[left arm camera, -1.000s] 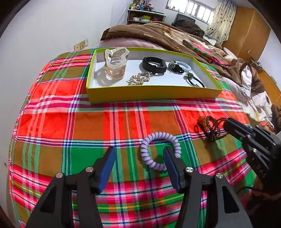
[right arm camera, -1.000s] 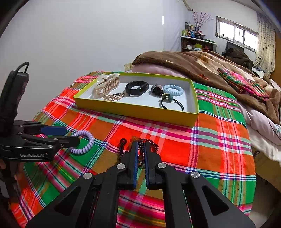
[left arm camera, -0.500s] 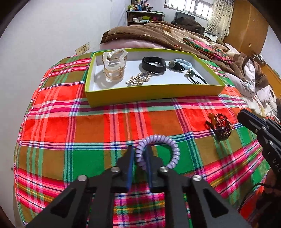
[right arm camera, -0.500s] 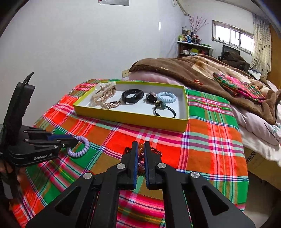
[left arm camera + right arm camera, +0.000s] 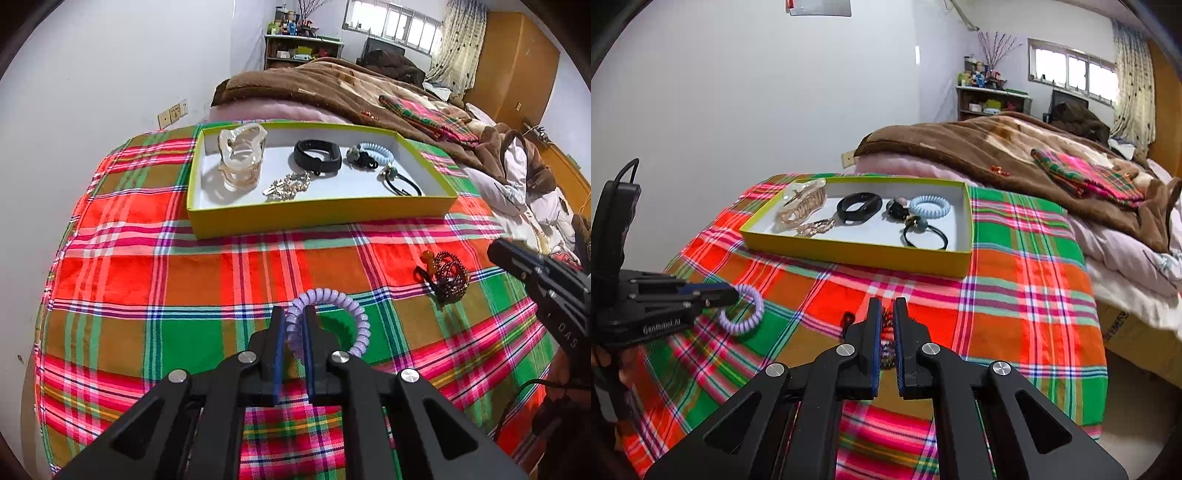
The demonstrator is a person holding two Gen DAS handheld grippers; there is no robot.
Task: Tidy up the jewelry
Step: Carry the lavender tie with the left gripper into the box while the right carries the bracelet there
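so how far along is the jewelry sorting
Mostly done: five pieces, including the clear hair claw and black band, lie in the yellow tray. In hand: the left gripper pinches the purple coil tie. The right gripper is closed around the beaded bracelet. Both remain to be trayed.

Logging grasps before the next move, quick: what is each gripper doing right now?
Left gripper: closed on the purple spiral hair tie.
Right gripper: closed or nearly so around the dark beaded bracelet; firm grip cannot be told.
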